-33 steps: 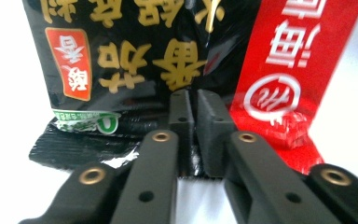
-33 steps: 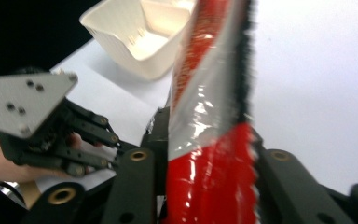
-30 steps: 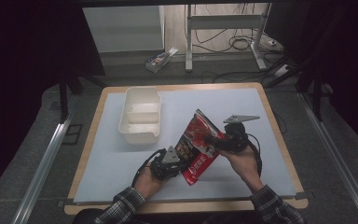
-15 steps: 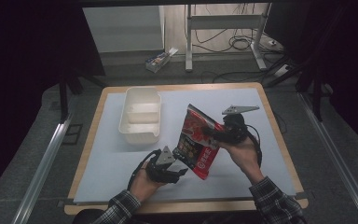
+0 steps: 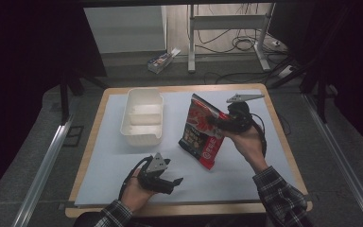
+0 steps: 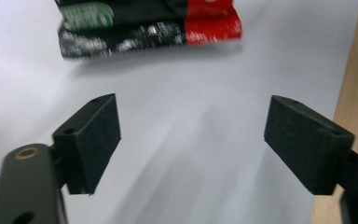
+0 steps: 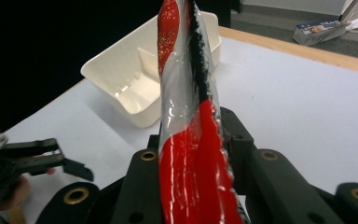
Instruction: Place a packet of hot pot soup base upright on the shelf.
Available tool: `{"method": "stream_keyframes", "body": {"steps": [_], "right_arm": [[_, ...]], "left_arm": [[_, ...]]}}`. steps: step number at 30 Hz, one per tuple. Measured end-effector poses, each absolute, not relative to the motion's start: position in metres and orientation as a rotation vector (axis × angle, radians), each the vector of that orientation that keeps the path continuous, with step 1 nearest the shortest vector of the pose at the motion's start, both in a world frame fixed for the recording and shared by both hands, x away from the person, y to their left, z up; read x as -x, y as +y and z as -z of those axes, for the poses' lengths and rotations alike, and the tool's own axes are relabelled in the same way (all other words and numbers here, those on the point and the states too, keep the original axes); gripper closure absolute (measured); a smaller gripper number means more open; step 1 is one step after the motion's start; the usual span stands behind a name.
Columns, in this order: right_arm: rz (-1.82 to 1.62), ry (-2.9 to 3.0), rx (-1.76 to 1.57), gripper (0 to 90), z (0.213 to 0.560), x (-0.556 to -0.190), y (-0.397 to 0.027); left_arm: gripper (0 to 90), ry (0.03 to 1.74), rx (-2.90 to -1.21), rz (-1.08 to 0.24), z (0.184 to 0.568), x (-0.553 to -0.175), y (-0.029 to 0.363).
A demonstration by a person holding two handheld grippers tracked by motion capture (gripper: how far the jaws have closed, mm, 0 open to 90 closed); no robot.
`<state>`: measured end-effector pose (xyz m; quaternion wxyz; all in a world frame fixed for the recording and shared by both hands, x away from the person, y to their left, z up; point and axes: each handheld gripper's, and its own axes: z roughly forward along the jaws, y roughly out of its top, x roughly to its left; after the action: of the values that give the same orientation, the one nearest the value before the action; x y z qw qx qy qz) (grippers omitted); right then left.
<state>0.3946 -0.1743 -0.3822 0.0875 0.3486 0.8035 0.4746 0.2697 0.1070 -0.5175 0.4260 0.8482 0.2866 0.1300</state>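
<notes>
Now your right gripper [image 5: 220, 124] is clamped on the edge of the red snack bag [image 5: 202, 132], pinching the thin seam so the bag hangs clear above the right half of the white mat [image 5: 246, 165]. From that seam the rest of the bag drops freely, which should leave it easy to steer. Your left gripper [image 5: 170, 182] sits near you, low over the mat; its jaws have just been opening and stand apart with nothing between them. To the left and farther off stands the white divided container [image 5: 143, 116], empty and apart from the bag, probably where the bag is meant to go.
</notes>
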Motion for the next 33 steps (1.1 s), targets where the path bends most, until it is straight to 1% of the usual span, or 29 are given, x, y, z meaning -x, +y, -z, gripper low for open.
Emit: {"method": "stream_keyframes", "body": {"steps": [7, 12, 24, 33], "right_arm": [[-1.413, 2.387, -1.021, 73.5, 0.374, -0.411, -0.165], [-1.421, 2.383, -1.011, 73.4, 0.368, -0.423, -0.154], [-1.437, 2.363, -1.003, 73.3, 0.356, -0.456, -0.129], [-1.454, 2.348, -0.982, 73.2, 0.345, -0.484, -0.106]], "left_arm": [[11.2, 0.744, -2.135, -0.334, 0.518, -0.259, 0.119], [9.3, 0.741, -2.145, -0.369, 0.518, -0.249, 0.125], [3.2, 0.726, -2.181, -0.405, 0.521, -0.234, 0.131], [1.2, 0.753, -2.174, -0.428, 0.522, -0.228, 0.143]]}}
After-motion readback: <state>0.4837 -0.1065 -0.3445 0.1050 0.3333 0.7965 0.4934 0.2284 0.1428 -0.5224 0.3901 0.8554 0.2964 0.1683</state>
